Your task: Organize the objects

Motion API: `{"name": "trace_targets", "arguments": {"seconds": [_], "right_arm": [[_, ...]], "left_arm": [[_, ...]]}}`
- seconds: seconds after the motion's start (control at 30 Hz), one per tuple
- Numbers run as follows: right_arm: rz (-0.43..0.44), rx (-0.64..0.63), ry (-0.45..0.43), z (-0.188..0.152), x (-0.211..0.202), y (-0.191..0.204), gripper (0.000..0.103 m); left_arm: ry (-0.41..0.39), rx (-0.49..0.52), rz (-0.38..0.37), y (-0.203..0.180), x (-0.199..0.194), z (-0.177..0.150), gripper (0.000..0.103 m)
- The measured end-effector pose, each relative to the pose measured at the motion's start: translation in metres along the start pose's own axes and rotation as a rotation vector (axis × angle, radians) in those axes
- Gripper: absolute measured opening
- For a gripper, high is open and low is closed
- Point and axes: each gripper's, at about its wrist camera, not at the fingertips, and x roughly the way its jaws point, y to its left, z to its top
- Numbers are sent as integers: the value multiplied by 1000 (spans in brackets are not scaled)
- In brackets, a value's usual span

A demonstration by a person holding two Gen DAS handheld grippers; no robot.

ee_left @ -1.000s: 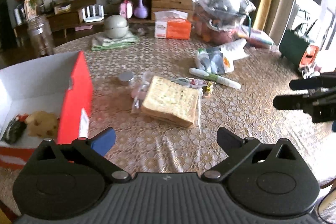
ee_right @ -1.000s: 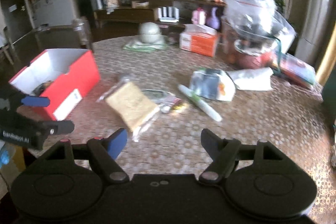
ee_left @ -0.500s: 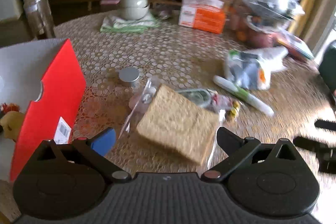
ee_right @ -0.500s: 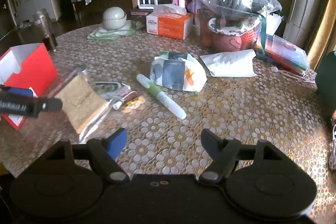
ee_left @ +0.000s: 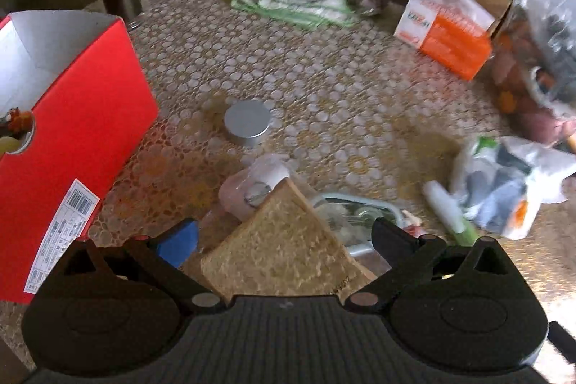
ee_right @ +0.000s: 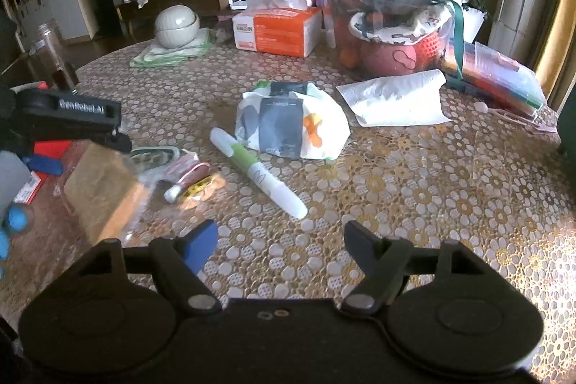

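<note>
Both grippers had come down toward the table since the earlier frames, and the left gripper [ee_left: 284, 233] had swung over the bagged bread slice [ee_left: 284, 258]. We found its jaws apart, one on either side of the slice, not pressing on it. We noted the right gripper [ee_right: 280, 240] with jaws likewise apart and nothing between them — it hung above the patterned tablecloth [ee_right: 414, 186], near the green-and-white marker [ee_right: 257, 173]. Just left of the bread stood the open red box [ee_left: 82, 132]; a silver tin [ee_left: 247, 123] lay beyond.
</note>
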Motion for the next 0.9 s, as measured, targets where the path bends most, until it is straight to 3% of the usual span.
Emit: {"name": "trace_targets", "arguments": {"seconds": [0.1, 0.3, 0.53, 0.6, 0.8, 0.9], "right_arm": [[-8, -14, 7, 5, 9, -1, 77], [-31, -46, 26, 14, 32, 0, 77], [-34, -99, 47, 19, 51, 9, 77], [-31, -118, 51, 20, 55, 13, 76], [-41, -146, 53, 29, 69, 20, 75], [-50, -144, 57, 32, 76, 22, 74]], "left_arm": [[-5, 58, 35, -2, 5, -8, 103], [-22, 270, 17, 5, 2, -25, 103], [-14, 517, -75, 26, -10, -50, 103], [-13, 494, -102, 36, -17, -50, 103], [60, 226, -151, 64, -23, -48, 103], [75, 183, -118, 68, -14, -52, 103]]}}
